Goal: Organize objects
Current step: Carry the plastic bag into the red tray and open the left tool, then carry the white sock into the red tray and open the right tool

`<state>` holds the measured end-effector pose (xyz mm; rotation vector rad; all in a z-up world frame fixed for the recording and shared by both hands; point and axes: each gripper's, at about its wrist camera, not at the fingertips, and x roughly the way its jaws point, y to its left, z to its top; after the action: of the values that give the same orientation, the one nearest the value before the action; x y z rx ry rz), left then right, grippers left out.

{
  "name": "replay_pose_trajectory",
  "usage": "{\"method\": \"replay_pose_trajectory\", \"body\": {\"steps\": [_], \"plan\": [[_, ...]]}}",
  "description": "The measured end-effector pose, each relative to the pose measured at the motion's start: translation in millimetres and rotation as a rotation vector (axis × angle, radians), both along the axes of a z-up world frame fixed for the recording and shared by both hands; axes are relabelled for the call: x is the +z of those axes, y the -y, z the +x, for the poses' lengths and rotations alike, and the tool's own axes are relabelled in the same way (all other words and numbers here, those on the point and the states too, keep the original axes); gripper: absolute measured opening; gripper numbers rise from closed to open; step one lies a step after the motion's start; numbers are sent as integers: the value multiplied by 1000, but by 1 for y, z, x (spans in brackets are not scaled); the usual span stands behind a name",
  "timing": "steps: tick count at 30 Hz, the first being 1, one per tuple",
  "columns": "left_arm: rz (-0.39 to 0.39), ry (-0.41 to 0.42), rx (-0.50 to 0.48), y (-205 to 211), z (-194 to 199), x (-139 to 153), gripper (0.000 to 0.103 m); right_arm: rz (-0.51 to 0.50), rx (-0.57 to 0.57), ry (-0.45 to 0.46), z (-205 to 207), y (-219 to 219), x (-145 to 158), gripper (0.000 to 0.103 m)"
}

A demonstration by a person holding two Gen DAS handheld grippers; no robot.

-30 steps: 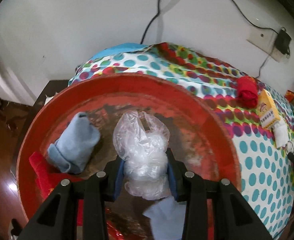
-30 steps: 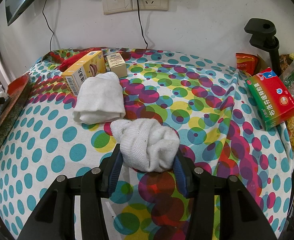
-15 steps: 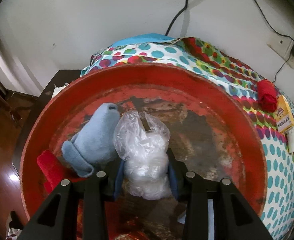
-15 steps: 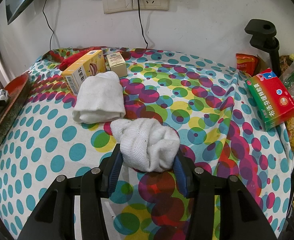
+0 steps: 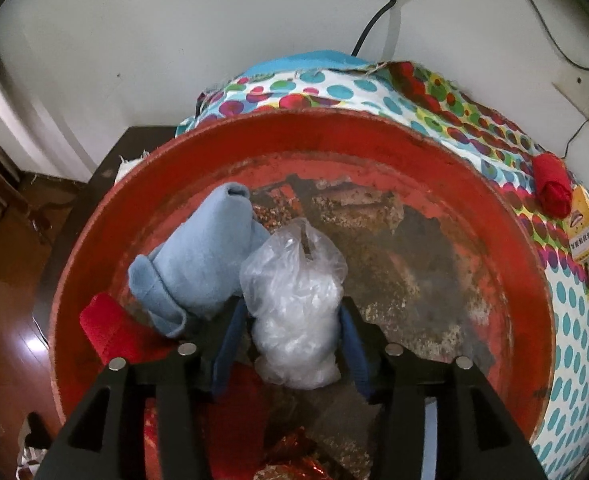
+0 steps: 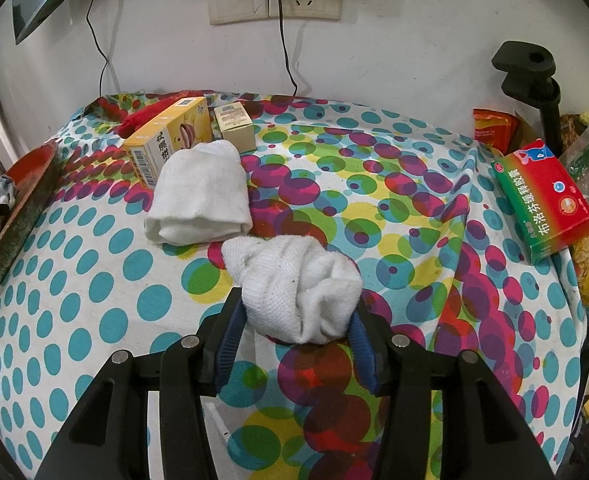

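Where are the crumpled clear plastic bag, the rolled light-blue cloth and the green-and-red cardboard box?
Crumpled clear plastic bag (image 5: 294,312): left wrist view, middle of its bulging body.
Rolled light-blue cloth (image 5: 198,256): left wrist view, middle of the roll.
Green-and-red cardboard box (image 6: 542,196): right wrist view, its printed top face.

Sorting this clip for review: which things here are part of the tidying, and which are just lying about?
In play:
- clear plastic bag, between the opening left gripper
- red basin
- knitted white sock, in the right gripper

Lying about:
- folded white cloth
- yellow box
- green-red box
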<state>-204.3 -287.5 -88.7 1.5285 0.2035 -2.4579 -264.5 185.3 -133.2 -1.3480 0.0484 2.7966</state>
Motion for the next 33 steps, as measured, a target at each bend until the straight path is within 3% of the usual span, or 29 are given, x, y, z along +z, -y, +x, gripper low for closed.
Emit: {"method": "replay_pose_trajectory", "body": {"steps": [8, 22, 28, 33], "plan": [[33, -46, 17, 10, 16, 12, 52, 6, -5, 1, -1, 2, -3, 48], [-88, -148, -120, -32, 69, 29, 52, 17, -14, 3, -1, 2, -6, 48], [-161, -198, -67, -51, 102, 30, 52, 29, -25, 5, 1, -2, -7, 50], [-88, -244, -28, -48, 119, 38, 53, 36, -33, 6, 9, -11, -5, 52]]}}
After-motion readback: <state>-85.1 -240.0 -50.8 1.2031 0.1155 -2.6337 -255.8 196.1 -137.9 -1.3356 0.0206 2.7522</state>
